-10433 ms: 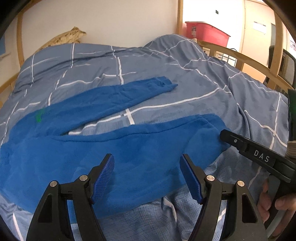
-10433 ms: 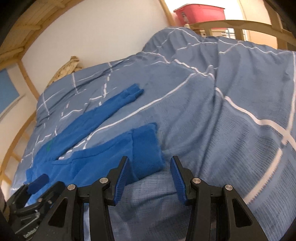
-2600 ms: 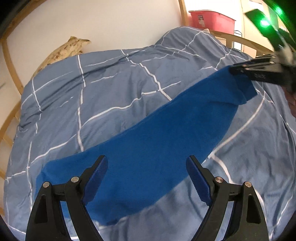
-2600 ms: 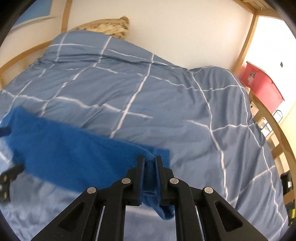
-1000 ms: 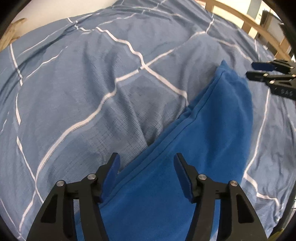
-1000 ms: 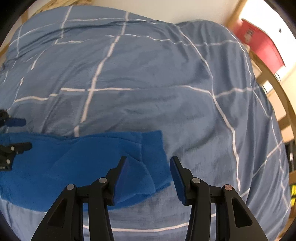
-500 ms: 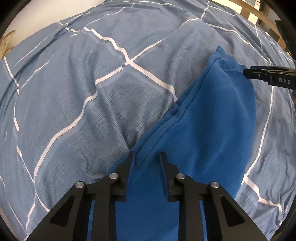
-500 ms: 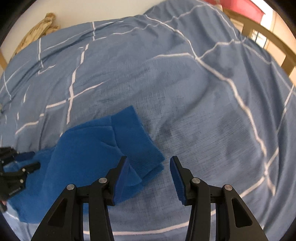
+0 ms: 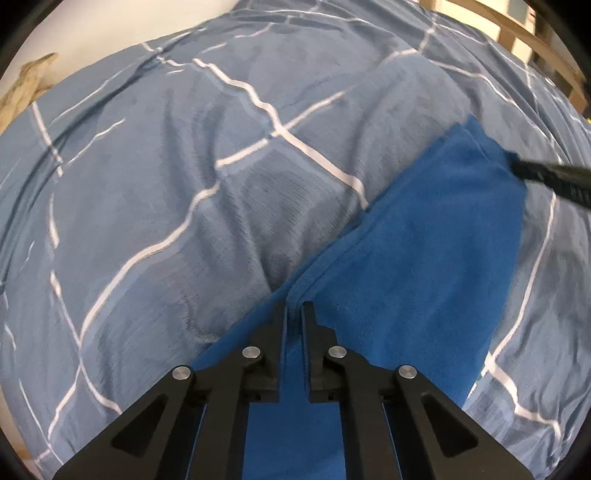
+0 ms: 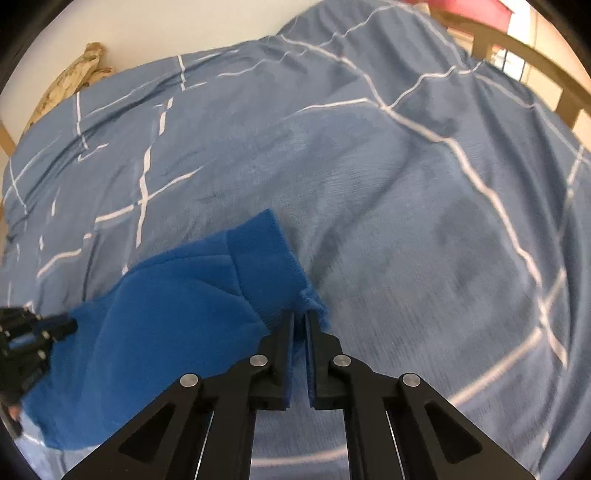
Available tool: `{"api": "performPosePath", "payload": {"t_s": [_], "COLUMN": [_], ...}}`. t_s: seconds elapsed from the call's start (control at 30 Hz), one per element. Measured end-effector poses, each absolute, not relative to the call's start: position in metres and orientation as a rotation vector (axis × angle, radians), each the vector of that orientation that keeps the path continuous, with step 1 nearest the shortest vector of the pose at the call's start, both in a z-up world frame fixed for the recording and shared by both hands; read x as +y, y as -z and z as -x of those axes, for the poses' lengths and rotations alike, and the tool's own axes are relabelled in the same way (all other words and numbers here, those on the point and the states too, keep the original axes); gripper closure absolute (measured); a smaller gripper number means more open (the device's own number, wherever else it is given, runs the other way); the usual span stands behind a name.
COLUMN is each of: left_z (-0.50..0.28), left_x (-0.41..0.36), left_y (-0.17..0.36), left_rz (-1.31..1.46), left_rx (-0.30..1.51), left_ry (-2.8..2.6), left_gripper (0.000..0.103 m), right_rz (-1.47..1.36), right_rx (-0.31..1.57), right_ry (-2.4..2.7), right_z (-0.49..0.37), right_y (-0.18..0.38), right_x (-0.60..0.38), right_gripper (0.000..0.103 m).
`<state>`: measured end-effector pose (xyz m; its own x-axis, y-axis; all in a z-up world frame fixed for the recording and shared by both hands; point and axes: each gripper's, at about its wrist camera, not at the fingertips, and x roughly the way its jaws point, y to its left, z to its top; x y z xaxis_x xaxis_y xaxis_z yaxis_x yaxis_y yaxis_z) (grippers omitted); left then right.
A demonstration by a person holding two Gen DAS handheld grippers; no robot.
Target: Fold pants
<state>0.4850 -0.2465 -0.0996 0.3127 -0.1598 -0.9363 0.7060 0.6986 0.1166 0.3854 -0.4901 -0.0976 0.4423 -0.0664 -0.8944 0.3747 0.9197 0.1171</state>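
Observation:
Blue fleece pants (image 9: 424,258) lie folded lengthwise, one leg on the other, on the checked blue duvet (image 9: 184,184). My left gripper (image 9: 294,314) is shut on the pants' long edge near one end. My right gripper (image 10: 300,321) is shut on the corner of the cuffed end of the pants (image 10: 177,295). The right gripper's tip (image 9: 546,175) shows at the far end of the pants in the left wrist view. The left gripper (image 10: 26,336) shows at the left edge of the right wrist view.
A wooden bed rail (image 10: 517,55) runs along the right side, with a red bin (image 10: 472,9) behind it. A tan patterned pillow (image 10: 70,81) lies against the white wall at the bed's head.
Both grippers have closed on the pants: the left on the long edge, the right on the cuff corner. Half a second ago the right was still open.

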Motion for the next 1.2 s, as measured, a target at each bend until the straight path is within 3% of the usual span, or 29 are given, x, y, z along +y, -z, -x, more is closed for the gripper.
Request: {"api": "performPosePath", "payload": {"t_s": [0.27,0.33,0.43,0.5,0.53,0.57,0.93,1.2], "left_z": [-0.496,-0.497,-0.5,-0.49,-0.483,-0.477,-0.354,-0.293], "left_x": [-0.249,-0.248,-0.247,-0.241,-0.235,-0.228,-0.112,-0.005], "left_y": [0.113,0.114,0.106,0.092,0.083,0.075,-0.004,-0.014], "left_rz": [-0.561,-0.554,-0.553,-0.543,-0.523,-0.5,-0.276,-0.265], "left_rx": [1.175,1.182,1.131,1.072,1.042,1.022,0.828,0.743], "left_ry": [0.554,0.538,0.515,0.51,0.514,0.52,0.473,0.327], "left_gripper": [0.094,0.089,0.072,0.058,0.057,0.054,0.047,0.045], "right_rz": [-0.24,-0.247,-0.205,-0.173,-0.152,-0.134,0.043,0.072], "right_rx": [1.068,1.07,1.074,1.057,1.036,1.005,0.688,0.608], "right_ry": [0.313,0.319,0.325,0.348,0.373,0.391,0.119,-0.171], "right_z": [-0.383,-0.384,-0.387,-0.385,-0.381,-0.376,-0.284,-0.237], "right_y": [0.095,0.095,0.097,0.092,0.086,0.079,-0.016,-0.017], "right_x": [-0.489,-0.49,-0.488,-0.486,-0.484,-0.481,-0.359,-0.236], "right_gripper": [0.097,0.097,0.095,0.079,0.061,0.052,0.045,0.043]}}
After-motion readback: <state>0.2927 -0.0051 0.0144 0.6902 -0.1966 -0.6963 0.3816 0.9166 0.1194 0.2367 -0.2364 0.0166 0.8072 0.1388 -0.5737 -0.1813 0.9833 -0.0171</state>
